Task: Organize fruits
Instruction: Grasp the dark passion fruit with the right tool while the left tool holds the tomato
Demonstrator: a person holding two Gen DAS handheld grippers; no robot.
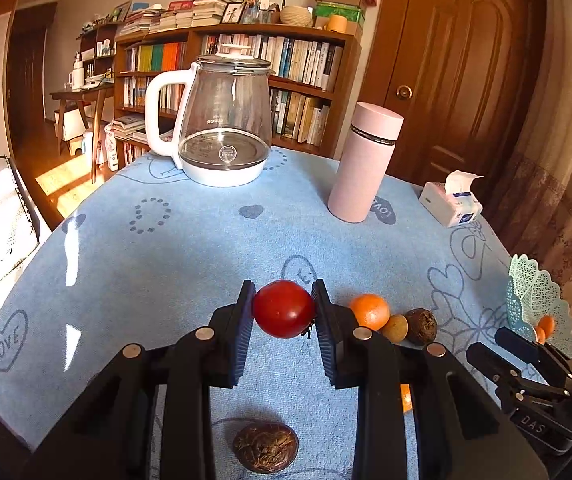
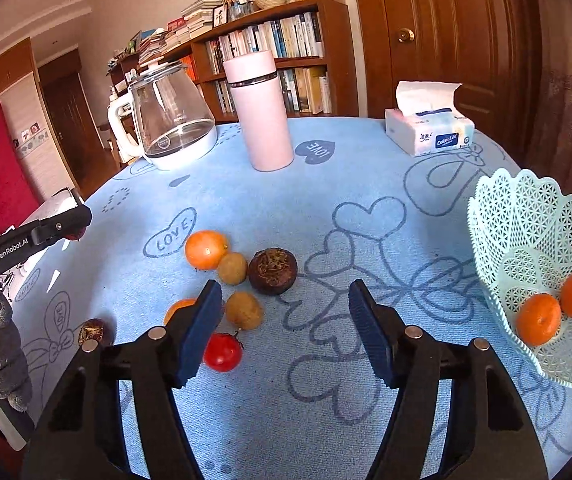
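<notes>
While the left gripper [image 1: 283, 308] clenched a red tomato [image 1: 283, 309] between its blue pads, lifted above the blue tablecloth [image 1: 165, 248], the right gripper [image 2: 286, 304] stood released w/ nothing between its fingers. Loose fruit lay nearby — a tangerine [image 2: 206, 249], 2 longans [image 2: 232, 267] and a dark brown round fruit [image 2: 272, 265], touching in a row. Far right, the mint lattice basket [image 2: 502, 216] held 2 tangerines [image 2: 538, 319] — well apart from the rest.
</notes>
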